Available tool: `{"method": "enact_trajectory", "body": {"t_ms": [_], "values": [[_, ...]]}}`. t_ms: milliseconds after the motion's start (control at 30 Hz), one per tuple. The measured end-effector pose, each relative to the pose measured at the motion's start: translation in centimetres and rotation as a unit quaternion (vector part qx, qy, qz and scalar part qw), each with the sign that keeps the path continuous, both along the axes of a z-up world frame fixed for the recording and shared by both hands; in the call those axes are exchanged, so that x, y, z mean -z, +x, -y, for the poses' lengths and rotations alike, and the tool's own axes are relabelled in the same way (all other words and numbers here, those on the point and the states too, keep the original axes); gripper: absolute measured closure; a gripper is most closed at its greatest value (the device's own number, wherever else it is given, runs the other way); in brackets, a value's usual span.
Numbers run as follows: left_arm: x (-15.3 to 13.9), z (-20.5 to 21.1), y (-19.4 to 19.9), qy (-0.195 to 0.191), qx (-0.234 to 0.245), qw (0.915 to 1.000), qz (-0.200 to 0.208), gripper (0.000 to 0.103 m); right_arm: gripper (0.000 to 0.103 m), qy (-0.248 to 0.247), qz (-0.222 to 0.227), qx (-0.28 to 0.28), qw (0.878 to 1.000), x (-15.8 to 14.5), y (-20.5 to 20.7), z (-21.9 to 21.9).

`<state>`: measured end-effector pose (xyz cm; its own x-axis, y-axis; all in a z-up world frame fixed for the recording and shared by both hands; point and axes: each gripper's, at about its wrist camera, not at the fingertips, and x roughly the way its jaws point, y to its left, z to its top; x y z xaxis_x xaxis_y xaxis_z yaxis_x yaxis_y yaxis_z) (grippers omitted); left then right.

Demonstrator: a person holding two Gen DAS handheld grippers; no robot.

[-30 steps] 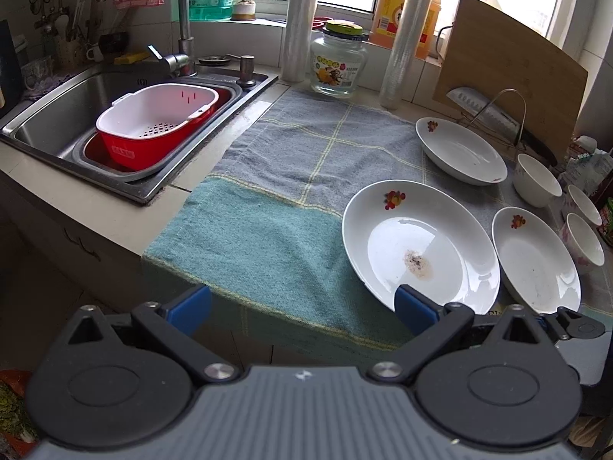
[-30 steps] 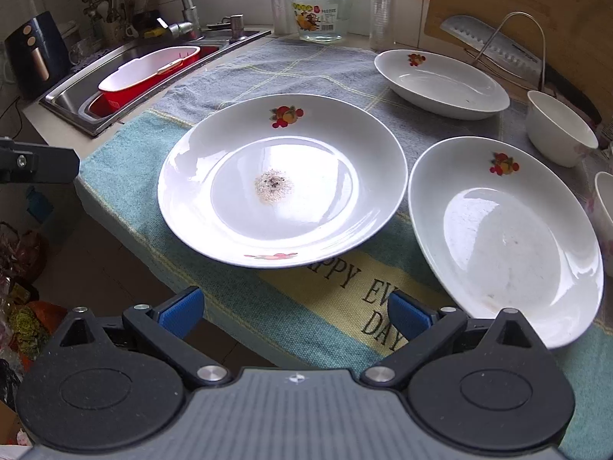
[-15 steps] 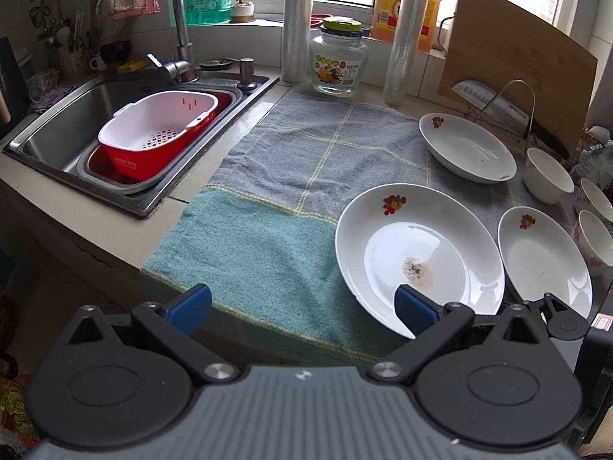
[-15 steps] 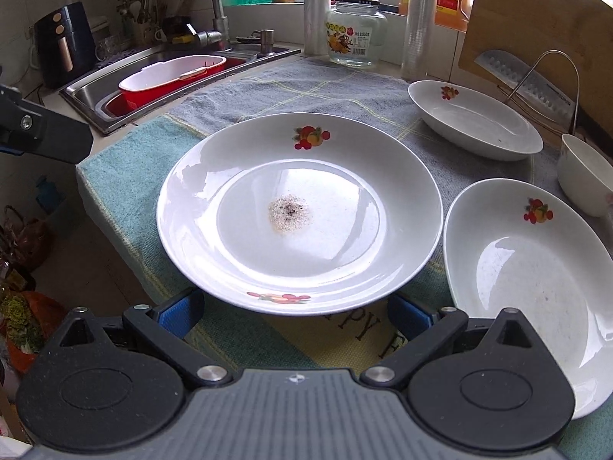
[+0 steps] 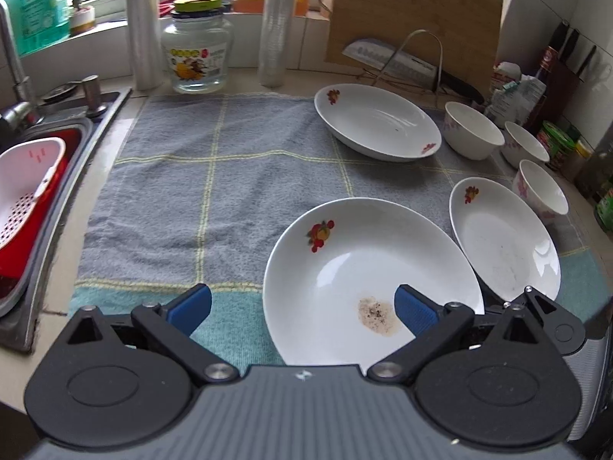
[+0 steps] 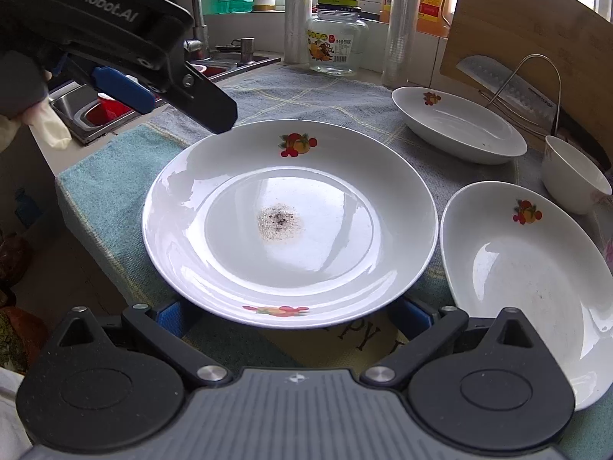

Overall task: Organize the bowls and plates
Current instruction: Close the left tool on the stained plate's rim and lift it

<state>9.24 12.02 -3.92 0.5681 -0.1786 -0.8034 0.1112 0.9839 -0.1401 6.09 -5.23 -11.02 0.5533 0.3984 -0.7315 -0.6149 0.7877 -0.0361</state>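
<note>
A large white plate (image 6: 291, 222) with a fruit print and a speckled stain lies on the towel; it also shows in the left wrist view (image 5: 367, 283). My right gripper (image 6: 291, 316) is open, its blue pads at the plate's near rim, one on each side. My left gripper (image 5: 302, 304) is open above the plate's left edge; it shows in the right wrist view (image 6: 126, 90). A smaller plate (image 6: 532, 264) lies to the right, a deep plate (image 6: 459, 126) behind it. Small bowls (image 5: 473, 134) stand at the far right.
A sink (image 5: 23, 199) with a red-and-white strainer basket lies left. A glass jar (image 5: 197, 46), film rolls, a cutting board (image 5: 413, 27) and a knife rack stand along the back. Bottles crowd the far right. The towel (image 5: 214, 176) covers the counter.
Both grippers have moved forward toward the large plate. The right gripper's pads now flank the plate's near rim. The left gripper has come in over the plate's left side.
</note>
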Motion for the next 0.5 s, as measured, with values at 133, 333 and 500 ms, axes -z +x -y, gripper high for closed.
{"method": "enact_trajectory", "body": {"t_ms": [133, 333, 500], "values": [[1.8, -0.1, 2.5, -0.007, 0.076, 0.9968, -0.025, 0.002, 0.0, 0.001, 0.002, 0.012, 1.0, 0.0, -0.1, -0.1], [3.1, 1.2, 4.9, -0.01, 0.152, 0.987, -0.05, 0.002, 0.0, 0.003, 0.007, 0.043, 0.999, 0.1, -1.0, -0.5], [3.9, 1.8, 5.9, -0.019, 0.163, 0.9838, -0.072, 0.002, 0.0, 0.003, 0.009, 0.049, 0.999, 0.2, -1.4, -0.5]]}}
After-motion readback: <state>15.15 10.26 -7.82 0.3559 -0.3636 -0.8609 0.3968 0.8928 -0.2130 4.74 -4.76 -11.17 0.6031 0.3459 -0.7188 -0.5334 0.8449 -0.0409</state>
